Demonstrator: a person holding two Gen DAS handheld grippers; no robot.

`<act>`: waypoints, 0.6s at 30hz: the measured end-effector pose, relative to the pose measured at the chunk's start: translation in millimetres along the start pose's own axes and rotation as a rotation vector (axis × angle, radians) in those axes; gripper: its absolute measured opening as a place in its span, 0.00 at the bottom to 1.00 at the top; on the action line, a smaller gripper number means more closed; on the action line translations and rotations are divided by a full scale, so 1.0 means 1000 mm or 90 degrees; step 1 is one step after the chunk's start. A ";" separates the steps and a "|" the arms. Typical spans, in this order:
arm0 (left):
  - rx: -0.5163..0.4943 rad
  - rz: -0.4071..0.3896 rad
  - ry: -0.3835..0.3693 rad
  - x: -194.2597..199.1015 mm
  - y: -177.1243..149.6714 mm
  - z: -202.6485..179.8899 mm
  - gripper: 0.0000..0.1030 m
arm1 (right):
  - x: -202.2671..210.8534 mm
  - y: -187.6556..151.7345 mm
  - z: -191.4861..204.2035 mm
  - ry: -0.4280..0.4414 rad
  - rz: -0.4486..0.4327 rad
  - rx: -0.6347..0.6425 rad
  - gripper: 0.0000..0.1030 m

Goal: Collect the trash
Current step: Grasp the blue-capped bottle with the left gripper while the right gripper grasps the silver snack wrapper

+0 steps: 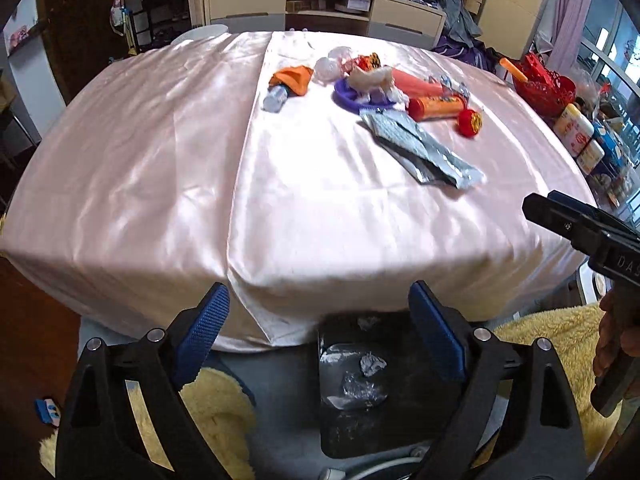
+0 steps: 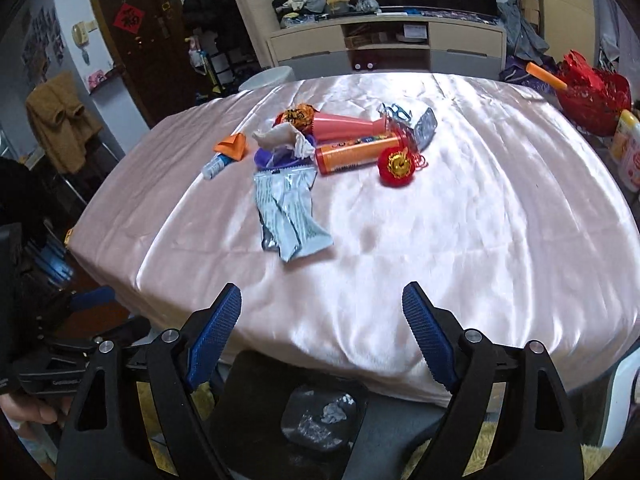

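Observation:
A heap of trash lies on the pink satin tablecloth (image 1: 160,160) (image 2: 480,220): silver wrappers (image 1: 420,148) (image 2: 288,216), an orange tube (image 1: 436,107) (image 2: 356,154), a red round ornament (image 1: 469,122) (image 2: 397,166), a pink cone (image 2: 344,126), crumpled tissue (image 1: 372,80) (image 2: 280,138), a purple lid (image 1: 346,98), an orange wrapper (image 1: 292,78) (image 2: 232,145) and a small bottle (image 1: 275,99) (image 2: 214,167). A black bin (image 1: 372,384) (image 2: 320,412) with crumpled scraps stands below the near table edge. My left gripper (image 1: 320,336) and right gripper (image 2: 322,332) are open and empty above it.
A red basket (image 1: 544,84) (image 2: 592,96) and yellow-capped bottles (image 1: 578,132) stand at the table's right edge. A low cabinet (image 1: 320,12) stands behind the table. A yellow fluffy rug (image 1: 216,412) lies by the bin. The other gripper shows at the right of the left wrist view (image 1: 592,236).

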State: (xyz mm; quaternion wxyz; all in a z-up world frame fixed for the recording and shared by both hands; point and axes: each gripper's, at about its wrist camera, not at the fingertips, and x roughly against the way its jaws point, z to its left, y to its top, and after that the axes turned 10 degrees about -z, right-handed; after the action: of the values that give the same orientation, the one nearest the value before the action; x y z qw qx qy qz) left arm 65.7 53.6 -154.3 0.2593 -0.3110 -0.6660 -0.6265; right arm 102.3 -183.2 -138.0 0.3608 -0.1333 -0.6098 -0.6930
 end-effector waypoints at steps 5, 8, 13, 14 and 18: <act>-0.003 -0.031 0.009 -0.011 0.040 0.014 0.84 | -0.022 0.016 0.014 0.008 -0.001 0.019 0.80; -0.004 -0.040 0.026 -0.025 0.056 0.023 0.84 | -0.038 0.019 0.022 0.014 0.004 0.038 0.74; -0.018 -0.034 0.032 -0.052 0.079 0.031 0.79 | -0.068 0.022 0.036 0.017 0.019 0.068 0.69; -0.019 -0.030 0.033 -0.059 0.083 0.033 0.79 | -0.074 0.022 0.037 0.016 0.022 0.072 0.68; -0.011 -0.007 0.039 -0.087 0.096 0.042 0.73 | -0.092 0.023 0.040 0.019 0.034 0.073 0.67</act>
State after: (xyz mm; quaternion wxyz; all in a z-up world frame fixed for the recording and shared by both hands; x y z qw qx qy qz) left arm 196.5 89.7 -157.1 0.2732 -0.2907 -0.6538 -0.6430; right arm 172.2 -114.6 -169.8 0.3949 -0.1183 -0.6396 -0.6488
